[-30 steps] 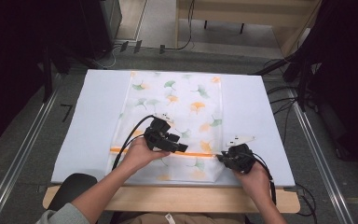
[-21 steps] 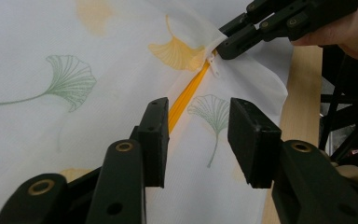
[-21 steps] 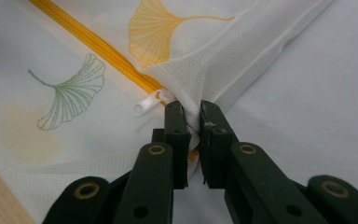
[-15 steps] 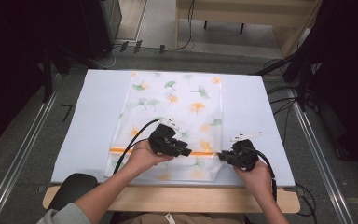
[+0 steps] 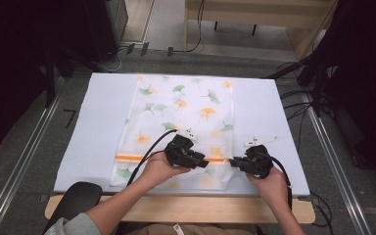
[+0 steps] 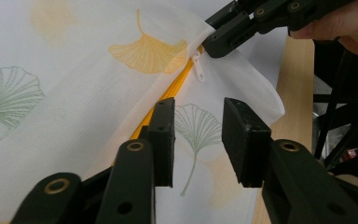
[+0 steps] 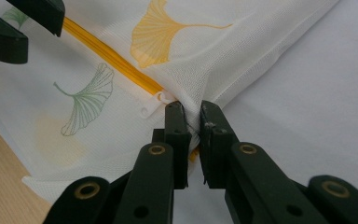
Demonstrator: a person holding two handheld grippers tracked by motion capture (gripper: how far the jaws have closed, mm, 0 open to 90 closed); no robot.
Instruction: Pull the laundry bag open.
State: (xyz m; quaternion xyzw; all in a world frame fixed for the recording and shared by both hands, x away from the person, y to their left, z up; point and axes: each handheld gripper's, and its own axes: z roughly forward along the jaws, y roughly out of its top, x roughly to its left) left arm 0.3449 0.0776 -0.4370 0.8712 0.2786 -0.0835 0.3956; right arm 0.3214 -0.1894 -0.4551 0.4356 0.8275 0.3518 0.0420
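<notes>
The left gripper [image 6: 196, 140] has just been narrowing its jaws, which stand partly open over the mesh bag [image 5: 176, 122] beside the orange zipper [image 5: 132, 157], nothing pinched yet. The right gripper [image 7: 193, 135] clamps the bag's edge by the white zipper pull [image 7: 154, 103], at about 5 o'clock on the table [image 5: 93, 127]. Compared with a second earlier, the left gripper sits nearer the right one, probably readying to take the pull.

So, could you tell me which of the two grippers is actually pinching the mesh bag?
The right gripper: its jaws clamp the mesh bag edge beside the zip pull. The left gripper stands open over the fabric.
</notes>
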